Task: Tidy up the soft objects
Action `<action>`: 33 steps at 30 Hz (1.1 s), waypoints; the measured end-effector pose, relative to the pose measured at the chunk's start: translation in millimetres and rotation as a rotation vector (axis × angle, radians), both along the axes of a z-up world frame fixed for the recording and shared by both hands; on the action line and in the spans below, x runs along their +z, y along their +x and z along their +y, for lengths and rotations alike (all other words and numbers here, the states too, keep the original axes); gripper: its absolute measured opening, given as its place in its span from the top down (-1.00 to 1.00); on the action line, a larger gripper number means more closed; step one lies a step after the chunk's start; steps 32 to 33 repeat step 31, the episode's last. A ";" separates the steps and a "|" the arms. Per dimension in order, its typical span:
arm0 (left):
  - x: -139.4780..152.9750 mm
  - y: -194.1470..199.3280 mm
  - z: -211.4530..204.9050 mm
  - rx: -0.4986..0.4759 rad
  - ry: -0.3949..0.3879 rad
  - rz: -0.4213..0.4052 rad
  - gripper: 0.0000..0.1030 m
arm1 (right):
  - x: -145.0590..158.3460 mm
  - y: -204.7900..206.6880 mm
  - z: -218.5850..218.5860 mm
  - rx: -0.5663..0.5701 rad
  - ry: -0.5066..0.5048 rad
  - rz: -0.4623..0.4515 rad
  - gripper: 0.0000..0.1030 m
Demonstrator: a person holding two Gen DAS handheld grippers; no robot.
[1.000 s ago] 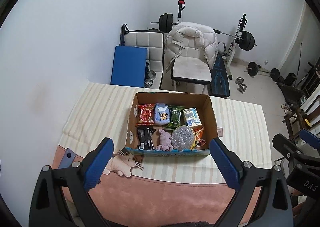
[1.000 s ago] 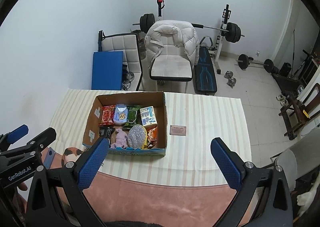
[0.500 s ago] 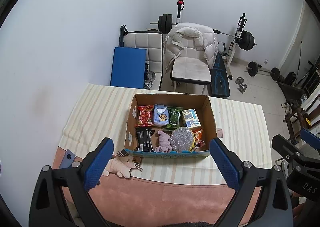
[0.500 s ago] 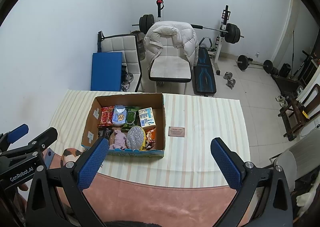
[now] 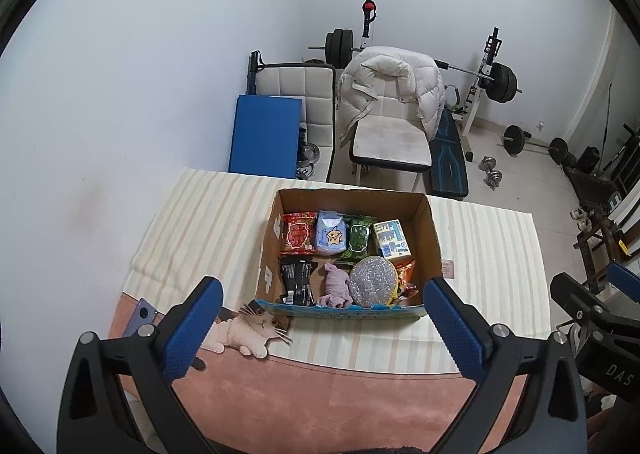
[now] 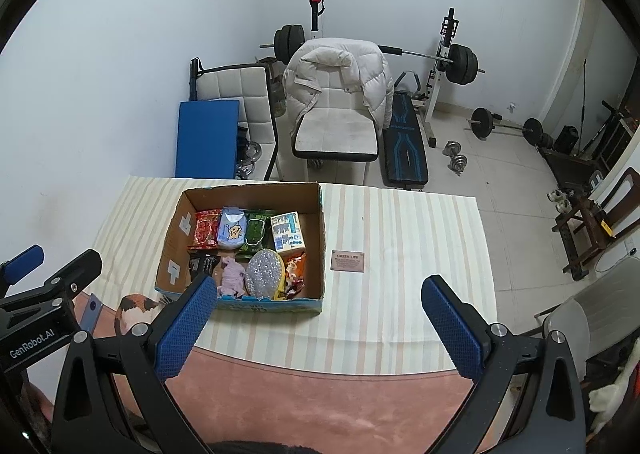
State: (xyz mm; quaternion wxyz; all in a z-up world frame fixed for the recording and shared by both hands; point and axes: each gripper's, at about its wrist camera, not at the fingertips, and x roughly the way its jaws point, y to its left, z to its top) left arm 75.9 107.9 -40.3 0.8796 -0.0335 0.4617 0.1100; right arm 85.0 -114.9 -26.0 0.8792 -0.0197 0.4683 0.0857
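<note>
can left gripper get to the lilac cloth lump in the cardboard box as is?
Probably yes. The left gripper is open and empty, the open-topped cardboard box has nothing over it, and the lilac cloth lump lies exposed near the front wall. The silver glittery pouch beside it crowds one side.

**Location: Room in a Home, Used as a Gym**

The setting is a domestic room with plain white walls and a pale tiled floor [image 6: 496, 182]. A weight bench [image 6: 404, 152] stands against the far wall beneath a loaded barbell [image 6: 460, 63] on a rack. A second barbell [image 6: 506, 127] and two dumbbells [image 6: 456, 162] lie on the floor. A white padded jacket [image 6: 338, 74] hangs over a chair [image 6: 336, 134]. A blue folded mat [image 6: 206, 138] leans nearby. A striped cloth [image 6: 400, 254] covers the table.
</note>
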 end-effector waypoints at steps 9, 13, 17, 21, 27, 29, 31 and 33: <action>-4.0 2.3 3.8 -0.006 0.006 0.005 -1.00 | 0.5 2.1 -0.7 0.001 0.000 -0.007 -1.00; -4.5 2.1 3.4 -0.006 0.001 0.006 -1.00 | 0.6 3.7 -0.6 0.001 0.001 -0.007 -1.00; -4.8 1.7 4.1 -0.009 0.001 0.005 -1.00 | -0.2 4.3 -0.8 0.003 0.002 -0.003 -1.00; -5.3 2.9 3.2 -0.014 0.000 0.002 -1.00 | 1.0 4.6 -3.7 0.002 0.002 -0.001 -1.00; -4.7 3.7 2.8 -0.016 -0.002 0.000 -1.00 | 0.5 4.6 -7.1 -0.001 0.003 -0.002 -1.00; -4.5 4.3 2.6 -0.017 -0.008 0.000 -1.00 | 0.3 4.4 -8.0 -0.002 0.004 -0.001 -1.00; -3.8 6.7 0.6 -0.021 -0.010 0.002 -1.00 | 0.1 4.5 -8.6 -0.003 0.001 -0.002 -1.00; -3.8 6.7 0.6 -0.021 -0.010 0.002 -1.00 | 0.1 4.5 -8.6 -0.003 0.001 -0.002 -1.00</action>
